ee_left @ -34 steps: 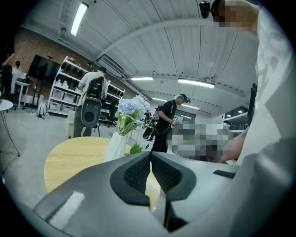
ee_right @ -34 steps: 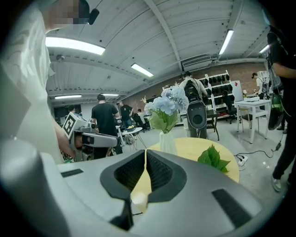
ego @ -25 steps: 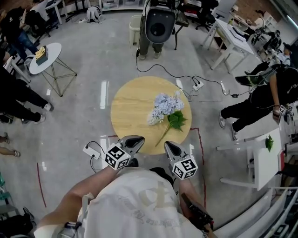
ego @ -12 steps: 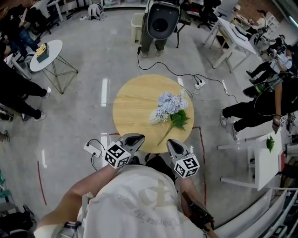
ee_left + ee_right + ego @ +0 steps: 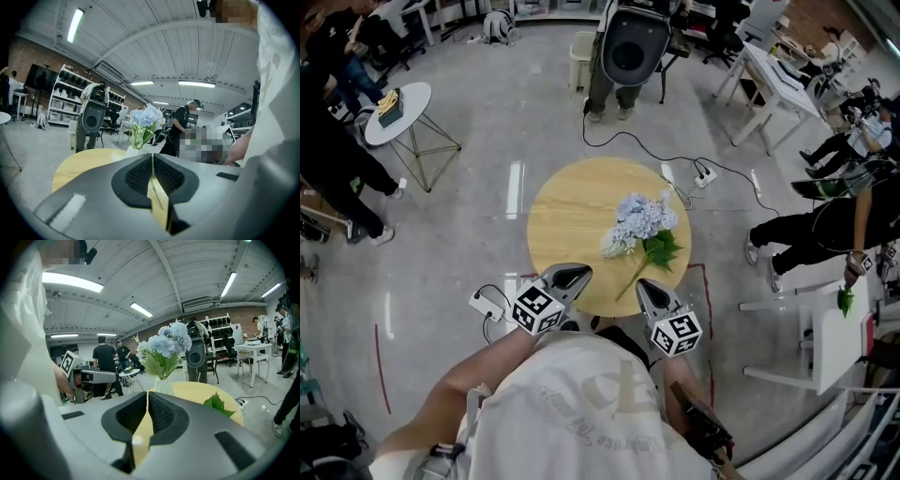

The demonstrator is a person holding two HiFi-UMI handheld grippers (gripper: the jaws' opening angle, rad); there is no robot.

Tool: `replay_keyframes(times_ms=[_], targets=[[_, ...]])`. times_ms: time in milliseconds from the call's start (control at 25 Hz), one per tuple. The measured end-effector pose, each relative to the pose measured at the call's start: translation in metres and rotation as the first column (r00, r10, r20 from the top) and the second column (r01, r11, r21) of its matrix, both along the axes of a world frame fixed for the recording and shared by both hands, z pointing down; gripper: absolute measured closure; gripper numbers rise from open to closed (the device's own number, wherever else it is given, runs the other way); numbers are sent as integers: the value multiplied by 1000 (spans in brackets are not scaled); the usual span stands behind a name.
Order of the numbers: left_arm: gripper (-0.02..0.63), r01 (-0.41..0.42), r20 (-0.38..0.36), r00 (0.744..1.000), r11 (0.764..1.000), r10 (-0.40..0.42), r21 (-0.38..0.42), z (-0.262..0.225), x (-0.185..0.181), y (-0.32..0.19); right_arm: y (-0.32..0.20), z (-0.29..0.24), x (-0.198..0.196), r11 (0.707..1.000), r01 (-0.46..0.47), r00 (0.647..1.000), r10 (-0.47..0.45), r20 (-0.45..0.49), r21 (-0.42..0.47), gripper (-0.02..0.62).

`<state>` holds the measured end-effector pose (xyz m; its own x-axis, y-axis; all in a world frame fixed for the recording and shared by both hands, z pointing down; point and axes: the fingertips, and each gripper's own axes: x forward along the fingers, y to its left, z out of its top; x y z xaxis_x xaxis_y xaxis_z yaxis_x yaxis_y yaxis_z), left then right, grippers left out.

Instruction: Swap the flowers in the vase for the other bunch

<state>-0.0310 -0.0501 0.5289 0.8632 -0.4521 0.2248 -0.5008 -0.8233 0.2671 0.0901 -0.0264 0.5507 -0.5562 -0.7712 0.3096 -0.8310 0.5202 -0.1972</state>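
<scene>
On the round wooden table (image 5: 562,211) a bunch of pale blue flowers (image 5: 641,217) stands in a white vase (image 5: 163,385). A second stem with green leaves (image 5: 661,248) lies beside it, its stalk pointing at the near edge. The left gripper view shows the flowers (image 5: 144,117) ahead over the tabletop. My left gripper (image 5: 567,277) hangs at the table's near edge, shut and empty. To its right, my right gripper (image 5: 649,295) is also shut and empty, close to the lying stalk's end. In their own views the left gripper (image 5: 152,159) and right gripper (image 5: 146,399) each show jaws pressed together.
A large black speaker on a stand (image 5: 630,52) is behind the table. Cables and a power strip (image 5: 703,175) lie on the floor at right. A small white side table (image 5: 398,112) stands far left. People sit and stand around the room's edges.
My left gripper has edged slightly toward the table. The right gripper has stayed put. Both stay shut and the flowers have not moved.
</scene>
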Motion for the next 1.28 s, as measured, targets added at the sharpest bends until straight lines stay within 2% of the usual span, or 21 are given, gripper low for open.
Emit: replay_keyframes(times_ms=[200,480,800,880,1120,1280], targets=[[592,3,0,1000,1000,-3,26,-6,12,-6,-5,-4,18,1000,-13,1000,13,-4,2,583],[591,35,-6,999,998,-34,51,-12,11,-16,-6,2,21,1000,-14,1000,14,-4,-16,583],[581,49,-26,999,992,-46,120,-45,16,-24,-8,7,30,999,-16,1000,16,2,-33,583],[465,53,-22,998,991,-50,125,-50,19,-26,-9,8,31,999,-15,1000,15,5,-34,583],[322,49,-15,999,989,-48,138,-60,33,-37,-10,11,36,999,-23,1000,23,6,-40,583],[258,45,0,999,989,-46,140,-61,45,-46,-10,14,43,998,-38,999,39,5,-48,583]])
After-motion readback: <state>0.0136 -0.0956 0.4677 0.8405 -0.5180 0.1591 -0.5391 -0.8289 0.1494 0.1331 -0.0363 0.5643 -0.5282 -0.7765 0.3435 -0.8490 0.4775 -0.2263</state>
